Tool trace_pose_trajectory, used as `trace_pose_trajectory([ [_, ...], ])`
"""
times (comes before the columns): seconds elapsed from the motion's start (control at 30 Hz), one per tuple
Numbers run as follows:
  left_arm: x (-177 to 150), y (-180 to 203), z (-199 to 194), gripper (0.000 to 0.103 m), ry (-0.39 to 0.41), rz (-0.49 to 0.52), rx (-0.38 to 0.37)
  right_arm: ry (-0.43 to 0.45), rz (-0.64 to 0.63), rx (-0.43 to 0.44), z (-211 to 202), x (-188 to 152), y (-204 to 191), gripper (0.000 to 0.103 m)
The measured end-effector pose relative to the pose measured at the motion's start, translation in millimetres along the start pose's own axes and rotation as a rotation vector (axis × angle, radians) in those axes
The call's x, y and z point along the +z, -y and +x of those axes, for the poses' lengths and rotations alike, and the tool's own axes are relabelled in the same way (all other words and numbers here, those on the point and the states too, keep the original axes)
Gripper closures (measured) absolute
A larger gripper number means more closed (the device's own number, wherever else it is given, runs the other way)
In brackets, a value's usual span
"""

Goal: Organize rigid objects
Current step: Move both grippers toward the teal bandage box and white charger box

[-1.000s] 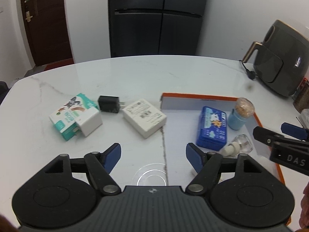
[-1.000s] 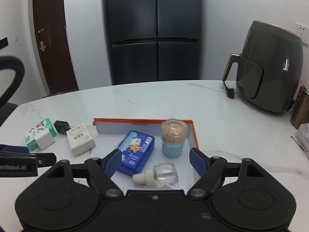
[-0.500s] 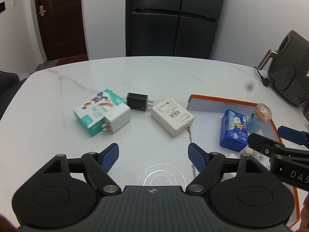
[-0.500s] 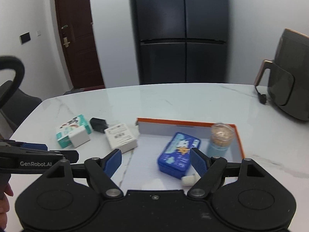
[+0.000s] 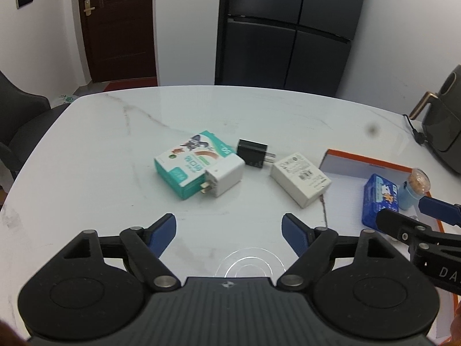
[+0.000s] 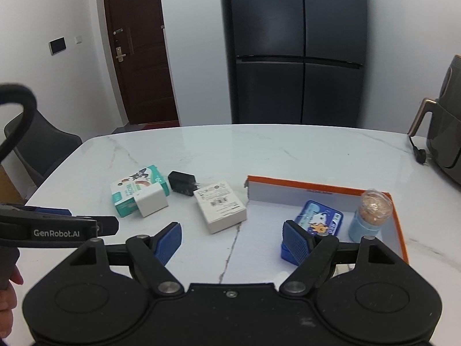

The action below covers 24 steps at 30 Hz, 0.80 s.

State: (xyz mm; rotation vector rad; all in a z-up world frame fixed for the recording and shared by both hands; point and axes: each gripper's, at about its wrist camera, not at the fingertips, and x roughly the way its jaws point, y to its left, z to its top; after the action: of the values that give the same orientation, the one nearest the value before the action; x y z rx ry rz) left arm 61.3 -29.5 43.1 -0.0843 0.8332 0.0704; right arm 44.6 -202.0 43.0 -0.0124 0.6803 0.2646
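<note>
White charger box (image 5: 301, 179) judged light, stiff, smooth-sided: grip its long flanks; left gripper (image 5: 229, 230) jaws opening, empty; right gripper (image 6: 232, 238) jaws wide, empty

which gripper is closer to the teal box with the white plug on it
Left. The left gripper hovers just short of the teal box, jaws opening and empty. The right gripper is open near the orange tray, farther from the box.

- Black four-door refrigerator (image 6: 296, 49) stands straight ahead of the gripper, beyond the table.
- Brown door (image 6: 138, 46) lies ahead, leftward.
- Dark air fryer (image 6: 445, 127) sits far right.
- Grey chair (image 6: 40, 147) stands left.
</note>
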Motion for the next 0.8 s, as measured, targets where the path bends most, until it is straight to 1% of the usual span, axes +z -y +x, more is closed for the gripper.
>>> trace_pose_trajectory([
  [0.37,3.9,-19.5,4.6,0.019,-0.003,-0.013,0.009,-0.009,-0.009,0.008,9.0,-0.4,-17.1,0.012],
  [0.8,8.5,-37.8,19.0,0.017,-0.026,-0.016,0.008,-0.026,-0.007,0.006,25.2,0.8,-30.1,0.012],
])
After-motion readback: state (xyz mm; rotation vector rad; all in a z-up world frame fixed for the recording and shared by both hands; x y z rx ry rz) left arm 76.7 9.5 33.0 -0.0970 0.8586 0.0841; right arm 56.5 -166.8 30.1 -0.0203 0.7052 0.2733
